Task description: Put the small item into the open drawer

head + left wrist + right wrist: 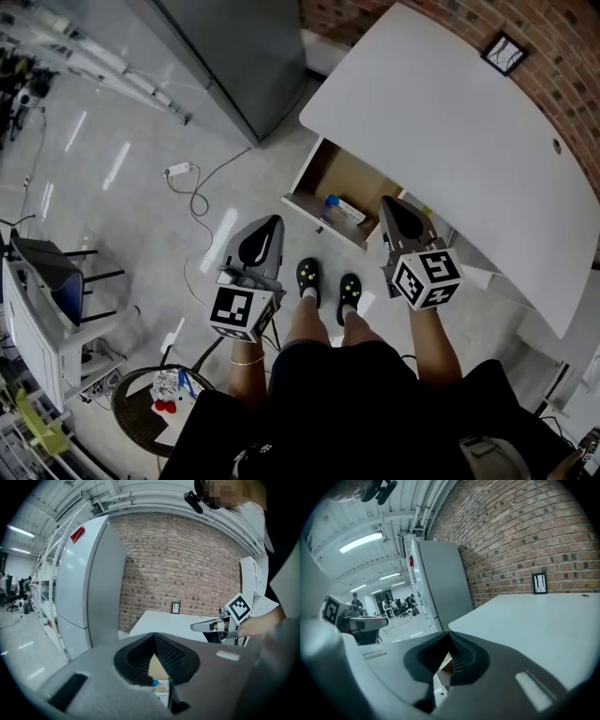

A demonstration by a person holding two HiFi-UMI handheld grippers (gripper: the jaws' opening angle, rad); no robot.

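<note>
A wooden drawer (323, 178) stands open under the white table (450, 122). Inside it lies a small blue and white box (345, 208), and a bit of it shows in the left gripper view (161, 686) through the gap below the jaws. My left gripper (272, 223) hangs over the floor, short of the drawer's front, with its jaws together and nothing between them. My right gripper (391, 204) hovers above the drawer's right end by the table edge, also shut and empty. Each gripper shows in the other's view: right gripper (197, 626), left gripper (384, 620).
A tall grey cabinet (234, 47) stands left of the table. A cable with an adapter (178, 170) lies on the floor. My feet in black shoes (309, 275) are right before the drawer. A small framed picture (504, 52) sits on the table by the brick wall.
</note>
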